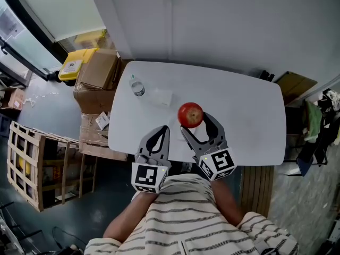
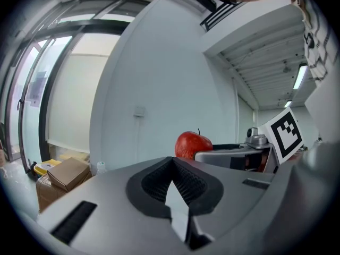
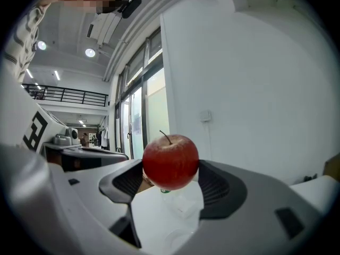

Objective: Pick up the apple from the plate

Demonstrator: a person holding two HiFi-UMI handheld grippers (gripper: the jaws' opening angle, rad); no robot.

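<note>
A red apple with a stem is held up above the white table, gripped at its sides by my right gripper. In the right gripper view the apple fills the gap between the two dark jaw pads, and the right gripper is shut on it. A clear, shallow plate lies on the table to the apple's left, with nothing on it. My left gripper hangs shut and empty over the table's front edge. The left gripper view shows its jaws meeting, with the apple beyond.
A small plastic bottle stands near the table's far left corner. Cardboard boxes and a yellow bin are stacked left of the table, with a wooden crate nearer. Clutter sits at the right wall.
</note>
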